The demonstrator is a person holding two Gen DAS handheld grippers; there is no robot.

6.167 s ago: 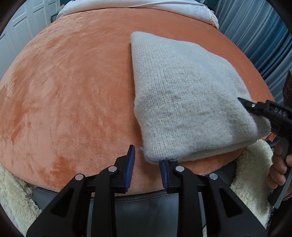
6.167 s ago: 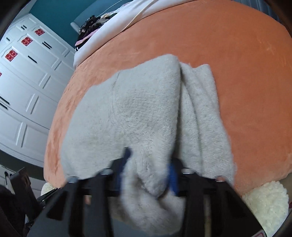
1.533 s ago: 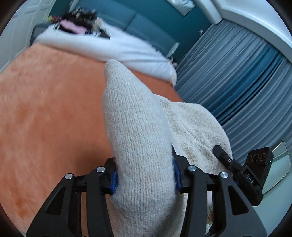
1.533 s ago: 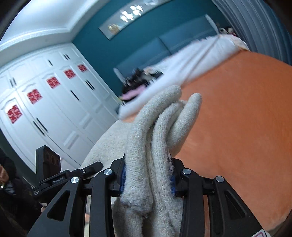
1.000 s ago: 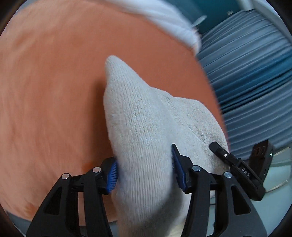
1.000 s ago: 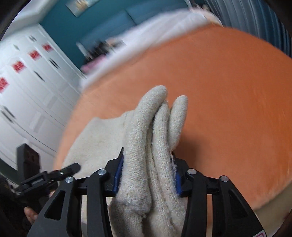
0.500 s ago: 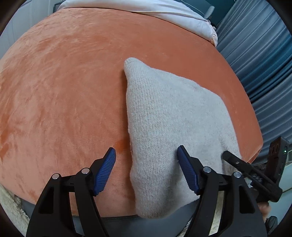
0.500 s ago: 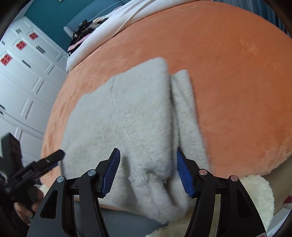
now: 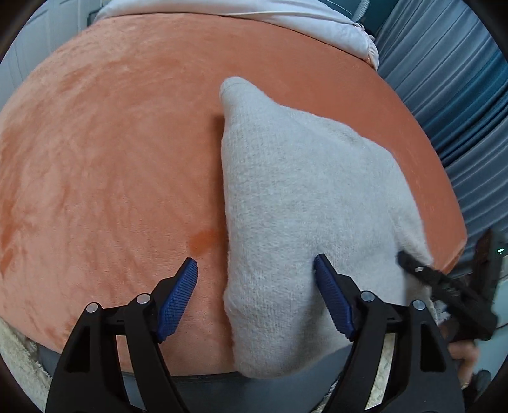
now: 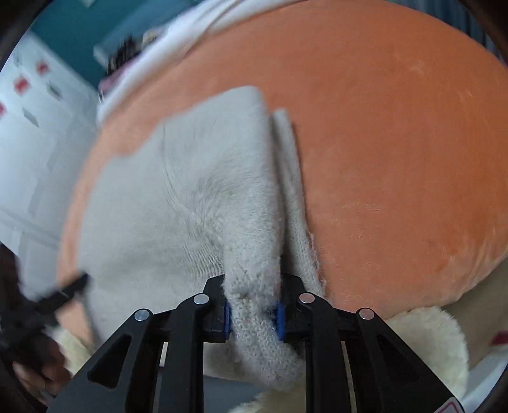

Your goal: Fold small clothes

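A folded beige knitted garment (image 9: 304,203) lies on an orange velvet surface (image 9: 111,152), its near edge hanging over the front. My left gripper (image 9: 255,298) is open, its blue pads on either side of the garment's near left corner without pinching it. The right gripper (image 9: 444,286) shows at the garment's right edge. In the right wrist view my right gripper (image 10: 252,313) is shut on a bunched fold of the garment (image 10: 177,203) at its near edge. The left gripper (image 10: 63,292) shows blurred at the left.
A white sheet (image 9: 254,12) lies at the far end of the orange surface. Grey-blue curtains (image 9: 460,95) hang on the right. White cabinet doors (image 10: 31,143) stand beyond the left side. A cream fluffy rug (image 10: 425,343) lies below the front edge.
Both grippers lowered the lifted garment onto the orange surface and opened. Since half a second ago the right gripper has closed again on a fold at the near edge; the left stays open.
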